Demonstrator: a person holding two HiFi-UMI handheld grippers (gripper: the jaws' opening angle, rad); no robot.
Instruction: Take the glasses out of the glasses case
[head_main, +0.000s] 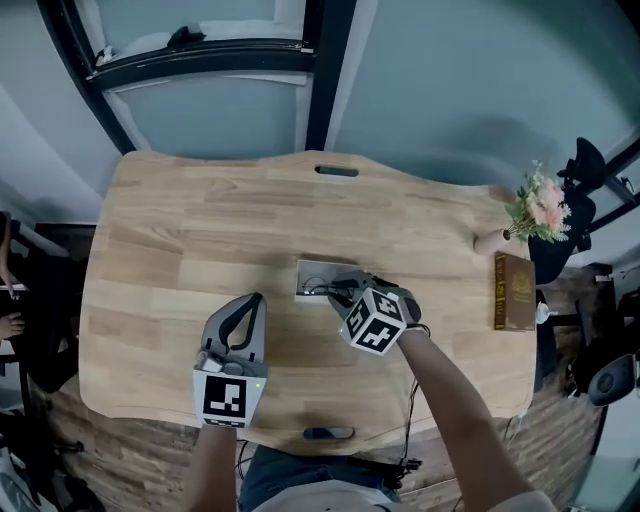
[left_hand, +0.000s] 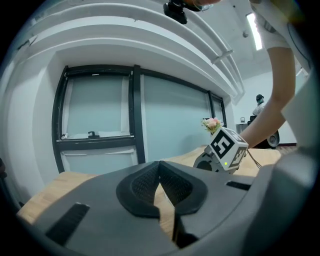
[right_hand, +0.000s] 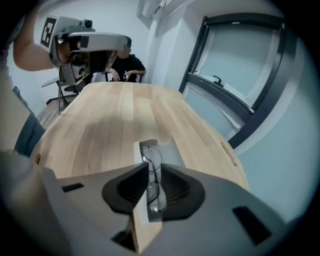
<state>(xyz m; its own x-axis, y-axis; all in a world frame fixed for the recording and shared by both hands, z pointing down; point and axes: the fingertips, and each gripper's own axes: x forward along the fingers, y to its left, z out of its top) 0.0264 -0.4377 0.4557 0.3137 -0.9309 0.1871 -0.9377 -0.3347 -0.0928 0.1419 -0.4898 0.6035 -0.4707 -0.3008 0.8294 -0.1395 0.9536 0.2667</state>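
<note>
Right gripper view: our right claw hangs parted over the glasses in the case at 12 o'clock, left claw closed, empty; we should pinch the frame gently.

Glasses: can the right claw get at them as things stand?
Probably yes. The case lies open, nothing covers the glasses, and the right claw hangs just above them, jaws apart.

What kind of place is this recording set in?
Probably an office or lab workroom: a wooden desk with a cable slot, and dark-framed glazed panels right behind it.
</note>
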